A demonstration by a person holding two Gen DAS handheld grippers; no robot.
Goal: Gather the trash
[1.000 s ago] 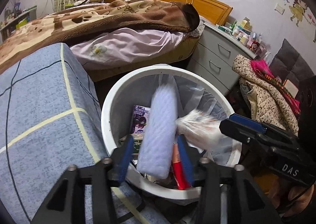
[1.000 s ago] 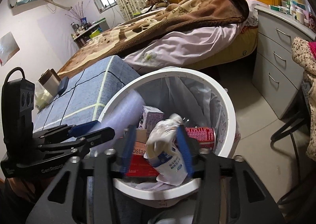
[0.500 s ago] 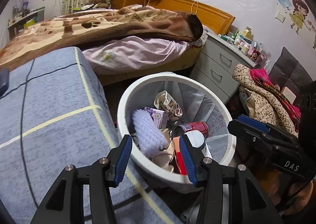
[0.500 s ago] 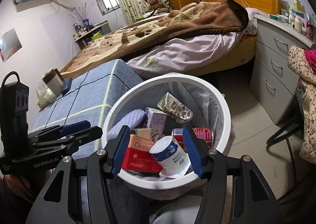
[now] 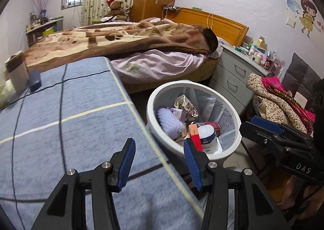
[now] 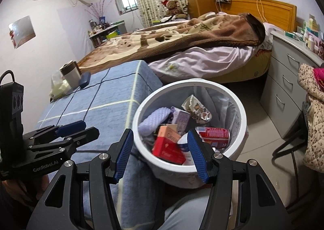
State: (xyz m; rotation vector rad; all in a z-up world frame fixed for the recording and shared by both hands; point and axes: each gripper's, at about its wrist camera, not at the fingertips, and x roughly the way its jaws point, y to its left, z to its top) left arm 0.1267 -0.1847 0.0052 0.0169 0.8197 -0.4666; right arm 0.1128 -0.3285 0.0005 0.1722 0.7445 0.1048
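A white round trash bin [image 5: 162, 136] [image 6: 141, 144] stands on the floor beside a blue-covered table. It holds a lavender bubble-wrap roll [image 5: 169, 121] [image 6: 150, 120], a red box [image 6: 168, 147], a red can [image 6: 214, 133], a white-and-blue packet [image 5: 207, 135] and a crumpled wrapper [image 6: 196, 109]. My left gripper [image 5: 159, 161] is open and empty over the table's edge, left of the bin. My right gripper [image 6: 160, 152] is open and empty above the bin's near rim.
The blue table [image 5: 60, 128] carries a black cable [image 5: 60, 96], a cup [image 5: 17, 72], a dark case [image 5: 34, 80] and a tissue pack [image 6: 57, 88]. A bed [image 5: 131, 47], a grey dresser [image 5: 232, 76] and a clothes-covered chair [image 5: 279, 102] surround the bin.
Both grippers opened: the left let go of the bubble-wrap roll and the right the white packet, and both items dropped into the bin. Both grippers then pulled back and up.
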